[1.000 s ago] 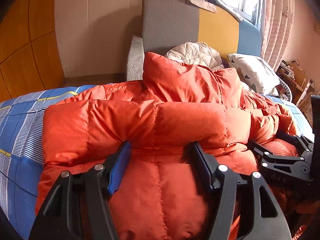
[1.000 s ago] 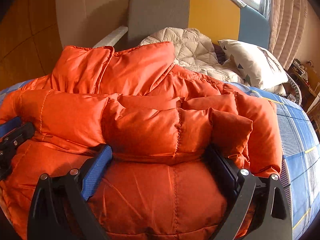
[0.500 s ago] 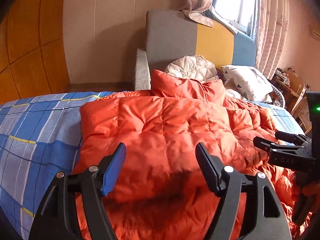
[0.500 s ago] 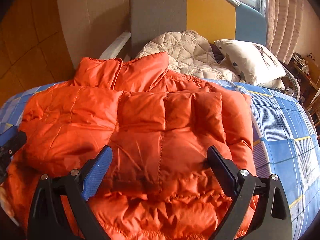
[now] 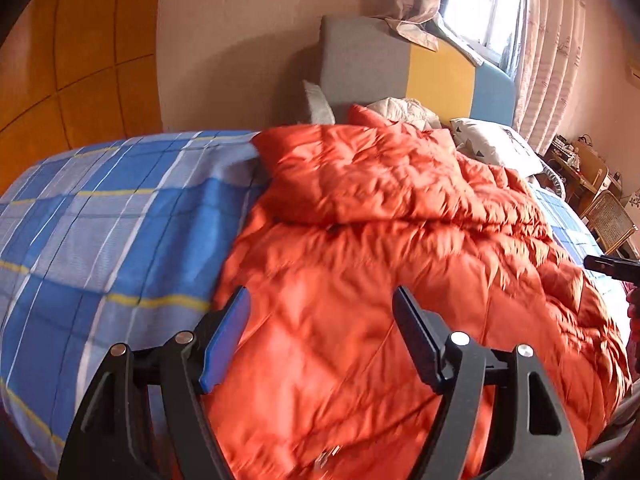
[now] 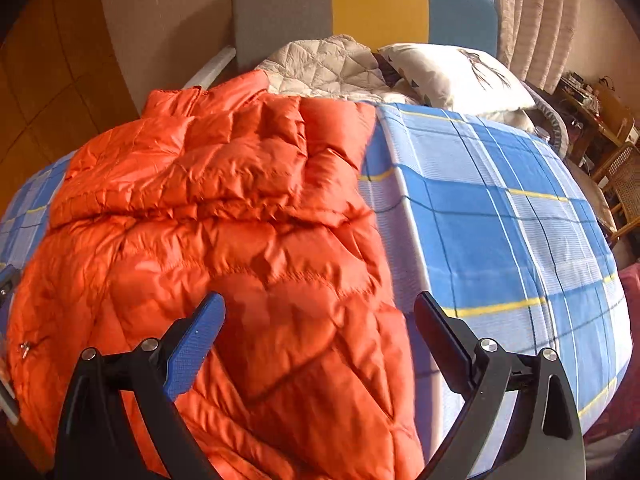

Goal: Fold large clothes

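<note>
An orange puffer jacket point(image 5: 380, 248) lies spread on the bed, its upper part folded over as a flap point(image 5: 360, 176) toward the headboard. It also fills the left of the right wrist view point(image 6: 224, 216). My left gripper point(image 5: 322, 312) is open and empty, raised above the jacket's near left part. My right gripper point(image 6: 320, 316) is open and empty above the jacket's near right edge. The tip of the right gripper point(image 5: 612, 266) shows at the right edge of the left wrist view.
The bed has a blue plaid sheet point(image 5: 100, 216) point(image 6: 500, 208). A beige quilted blanket point(image 6: 328, 64) and a white pillow point(image 6: 452, 72) lie at the grey, yellow and blue headboard point(image 5: 400, 72). A cluttered desk and wicker chair point(image 5: 608, 216) stand at the right.
Both grippers have let go of the jacket's fold and pulled back and up. The folded part now lies flat on the jacket. The views have widened to show the sheet.
</note>
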Action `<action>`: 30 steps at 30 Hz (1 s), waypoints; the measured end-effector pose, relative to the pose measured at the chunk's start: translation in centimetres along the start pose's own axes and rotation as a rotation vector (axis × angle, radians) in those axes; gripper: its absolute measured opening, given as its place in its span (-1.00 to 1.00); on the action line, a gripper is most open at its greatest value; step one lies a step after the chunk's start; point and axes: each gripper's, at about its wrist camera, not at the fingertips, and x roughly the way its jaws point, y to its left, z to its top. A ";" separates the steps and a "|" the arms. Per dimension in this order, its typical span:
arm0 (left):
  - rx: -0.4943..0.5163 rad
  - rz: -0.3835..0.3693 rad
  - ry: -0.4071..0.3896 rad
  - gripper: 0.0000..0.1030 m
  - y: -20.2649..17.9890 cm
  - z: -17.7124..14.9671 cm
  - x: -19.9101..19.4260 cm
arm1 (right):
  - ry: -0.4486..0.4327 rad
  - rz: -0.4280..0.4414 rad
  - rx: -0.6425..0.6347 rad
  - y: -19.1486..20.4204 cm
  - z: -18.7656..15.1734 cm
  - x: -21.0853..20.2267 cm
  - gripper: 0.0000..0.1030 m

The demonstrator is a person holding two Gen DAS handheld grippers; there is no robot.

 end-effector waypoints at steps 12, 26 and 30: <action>-0.114 0.019 0.078 0.40 6.2 -7.0 -4.5 | 0.119 0.056 0.028 -3.6 -9.3 -2.9 0.81; -0.163 -0.104 0.166 0.17 6.4 -11.0 -5.7 | 0.211 0.217 0.035 -3.2 -13.2 -3.3 0.12; -0.122 -0.099 0.160 -0.34 5.2 -11.1 -5.8 | 0.215 0.235 0.019 -3.1 -13.2 -3.1 -0.03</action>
